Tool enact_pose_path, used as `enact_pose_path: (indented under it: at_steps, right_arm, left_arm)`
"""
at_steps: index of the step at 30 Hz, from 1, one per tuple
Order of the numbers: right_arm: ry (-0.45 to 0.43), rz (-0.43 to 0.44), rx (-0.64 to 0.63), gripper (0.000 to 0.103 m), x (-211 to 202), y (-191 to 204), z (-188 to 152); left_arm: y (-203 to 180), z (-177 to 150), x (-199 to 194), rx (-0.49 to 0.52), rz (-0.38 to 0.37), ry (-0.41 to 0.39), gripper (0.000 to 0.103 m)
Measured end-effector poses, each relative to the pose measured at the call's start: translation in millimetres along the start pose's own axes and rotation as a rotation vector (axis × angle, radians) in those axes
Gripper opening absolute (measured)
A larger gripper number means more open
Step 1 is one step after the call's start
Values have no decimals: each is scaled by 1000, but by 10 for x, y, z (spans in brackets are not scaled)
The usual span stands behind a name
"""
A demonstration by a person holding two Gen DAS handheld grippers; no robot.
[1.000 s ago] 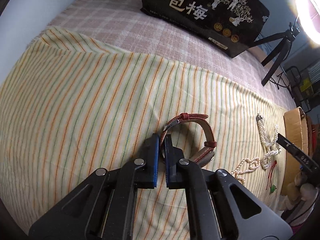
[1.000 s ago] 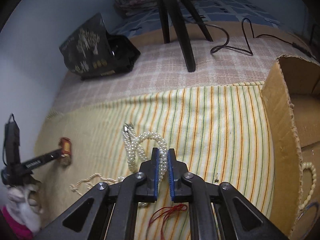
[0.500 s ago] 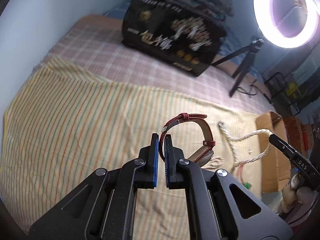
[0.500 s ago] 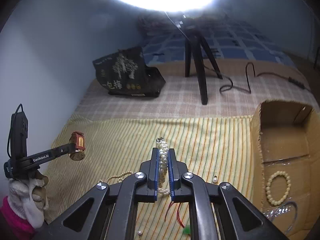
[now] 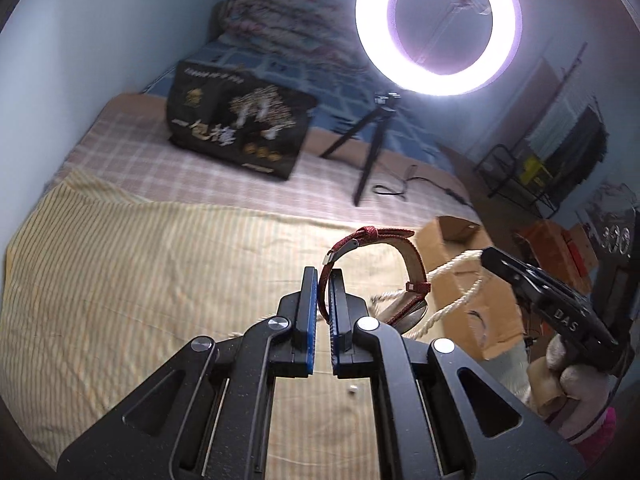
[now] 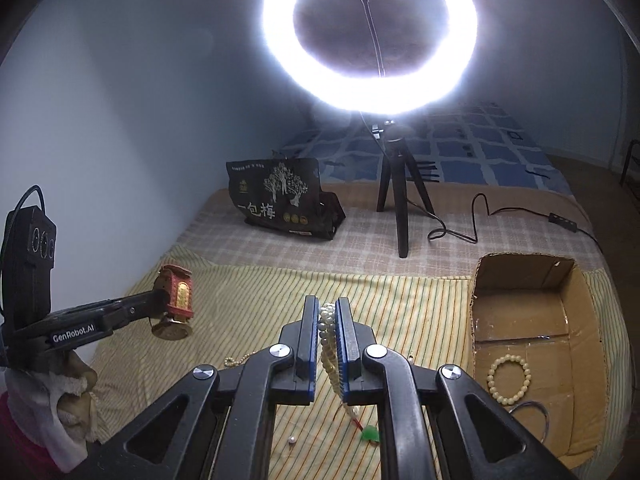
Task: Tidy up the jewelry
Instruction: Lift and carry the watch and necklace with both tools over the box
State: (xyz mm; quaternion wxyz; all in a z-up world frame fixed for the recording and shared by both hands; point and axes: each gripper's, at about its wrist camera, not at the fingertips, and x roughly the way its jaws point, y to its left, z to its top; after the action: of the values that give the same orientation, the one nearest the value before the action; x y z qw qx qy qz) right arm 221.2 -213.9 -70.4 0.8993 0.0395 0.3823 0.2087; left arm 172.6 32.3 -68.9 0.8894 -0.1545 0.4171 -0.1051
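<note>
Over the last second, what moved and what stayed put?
Both grippers rose off the striped cloth with their loads. The left gripper lifted the red-strap watch; the right gripper lifted the pearl necklace, which now hangs clear of the cloth. Nothing was taken or released: both were already clamped. Unchanged: cardboard box with bead bracelet inside, thin bead chain on the cloth, black bag.

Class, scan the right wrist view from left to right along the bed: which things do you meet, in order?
Red-strapped watch in the left gripper → black printed bag → pearl necklace in the right gripper → black tripod → open cardboard box.
</note>
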Motion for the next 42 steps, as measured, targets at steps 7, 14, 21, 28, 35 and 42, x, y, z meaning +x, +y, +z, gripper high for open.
enact_pose_path:
  at_steps: [7, 14, 21, 28, 35, 42]
  right_arm:
    - [-49, 17, 13, 6, -421, -46, -33]
    - [-122, 9, 19, 6, -945, -205, 16]
    - [-181, -69, 37, 6, -1399, -606, 56]
    - [-184, -156, 88, 6, -1586, -1093, -31]
    - [-162, -205, 161, 6, -1554, -1562, -192]
    - [-123, -215, 200, 6, -1413, -1853, -351]
  left_arm:
    - [-358, -173, -44, 79, -25, -2, 3]
    - [-612, -262, -4, 110, -55, 17, 3]
    - [-929, -216, 138, 136, -83, 30, 3]
    - [-1339, -113, 379, 174, -108, 34, 3]
    - [-1717, -17, 767, 205, -113, 46, 3]
    - [-2019, 44, 1205, 214, -110, 76, 3]
